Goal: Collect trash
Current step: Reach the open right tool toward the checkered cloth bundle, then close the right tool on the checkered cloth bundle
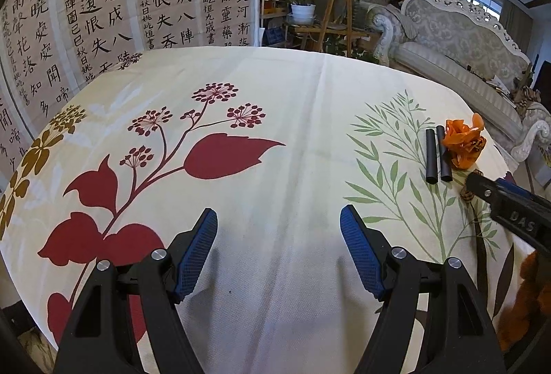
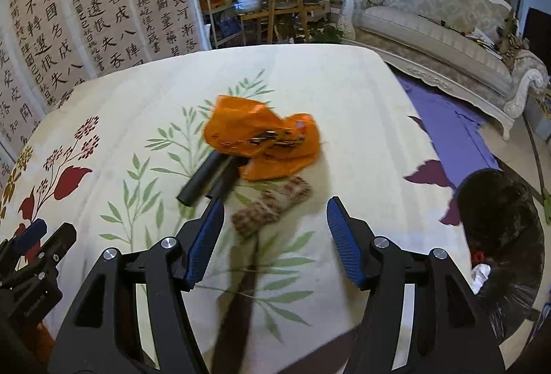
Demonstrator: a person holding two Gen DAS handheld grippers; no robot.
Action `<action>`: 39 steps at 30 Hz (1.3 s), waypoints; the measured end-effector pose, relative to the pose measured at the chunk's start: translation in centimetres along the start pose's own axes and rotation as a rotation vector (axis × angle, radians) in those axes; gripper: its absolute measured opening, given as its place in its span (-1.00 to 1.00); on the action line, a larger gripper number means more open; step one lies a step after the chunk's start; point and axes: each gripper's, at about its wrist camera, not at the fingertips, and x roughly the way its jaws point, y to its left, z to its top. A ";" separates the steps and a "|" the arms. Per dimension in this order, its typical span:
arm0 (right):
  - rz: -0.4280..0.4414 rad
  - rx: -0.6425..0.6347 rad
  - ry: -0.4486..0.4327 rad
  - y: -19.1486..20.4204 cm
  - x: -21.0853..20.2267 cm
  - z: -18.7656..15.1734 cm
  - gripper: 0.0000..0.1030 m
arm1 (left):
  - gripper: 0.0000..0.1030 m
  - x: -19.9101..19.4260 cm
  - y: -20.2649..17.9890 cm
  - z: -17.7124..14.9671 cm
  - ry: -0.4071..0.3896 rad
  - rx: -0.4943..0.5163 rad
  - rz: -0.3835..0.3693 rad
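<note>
Orange crumpled wrapper [image 2: 265, 143] lies on the floral tablecloth [image 2: 361, 119] beside two black tubes [image 2: 210, 179] and a brown woven scrap [image 2: 272, 205]. Our right gripper [image 2: 275, 236], fingers apart and empty, hovers near; next we must close on the scrap. Our left gripper [image 1: 279, 250] is parted, idle.

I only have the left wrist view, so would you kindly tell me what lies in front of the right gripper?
Observer: A brown mottled wrapper lies on the tablecloth just ahead of the right gripper, whose jaws stand open and empty.
Operator: Thank you. Is there a bin nearby?
Observer: A black trash bag hangs open off the table's right edge.
Operator: Is anything in it?
Observer: Something white and crumpled shows inside.
</note>
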 end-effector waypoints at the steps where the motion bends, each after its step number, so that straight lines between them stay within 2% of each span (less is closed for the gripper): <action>1: -0.004 -0.007 0.006 0.3 0.2 0.0 -0.10 | 0.39 0.0 0.0 0.0 0.001 -0.002 -0.001; 2: -0.010 -0.014 0.019 0.5 0.6 0.1 -0.24 | 0.39 0.0 0.1 0.0 0.001 -0.004 -0.002; 3: -0.011 -0.016 0.027 0.5 0.8 0.1 -0.28 | 0.39 0.0 0.1 0.0 0.001 -0.005 -0.004; 5: -0.023 -0.023 0.031 0.4 1.0 0.0 -0.49 | 0.39 0.0 0.2 0.0 0.000 -0.006 -0.008; 6: -0.027 -0.028 0.032 0.4 0.9 -0.1 -0.50 | 0.39 0.0 0.2 0.0 0.000 -0.007 -0.010; 11: -0.059 -0.034 0.030 -1.4 0.1 -0.8 -0.51 | 0.39 0.1 0.4 0.0 0.005 -0.015 -0.022; 15: -0.047 -0.043 0.039 -2.4 -0.2 -1.0 -0.49 | 0.39 0.1 0.2 0.1 0.010 -0.011 -0.022; 16: -0.057 -0.044 0.036 -2.5 -0.3 -1.0 -0.42 | 0.39 0.0 0.1 0.1 0.009 -0.009 -0.022; 17: -0.061 -0.034 0.031 -2.8 -0.4 -1.0 -0.26 | 0.39 0.0 0.1 0.1 0.008 -0.006 -0.021; 18: -0.057 -0.026 0.031 -2.9 -0.4 -0.9 -0.21 | 0.39 -0.1 0.0 0.1 0.006 -0.001 -0.020; 25: -0.029 0.043 0.028 -3.9 -0.1 -0.5 -0.18 | 0.39 0.0 -0.4 0.2 0.012 0.015 -0.011; 27: -0.028 0.043 0.030 -3.7 0.1 -0.5 -0.32 | 0.39 0.0 -0.3 0.2 0.015 0.016 -0.011; 28: -0.029 0.026 0.032 -3.4 0.2 -0.5 -0.53 | 0.39 0.1 -0.3 0.2 0.017 0.017 -0.011; 31: -0.034 -0.011 0.028 -2.8 0.4 -0.5 -0.56 | 0.39 0.2 -0.5 0.3 0.023 0.021 -0.012; 39: -0.049 0.019 0.025 -4.8 0.6 0.0 -0.59 | 0.43 0.5 -1.5 0.7 0.025 0.046 -0.034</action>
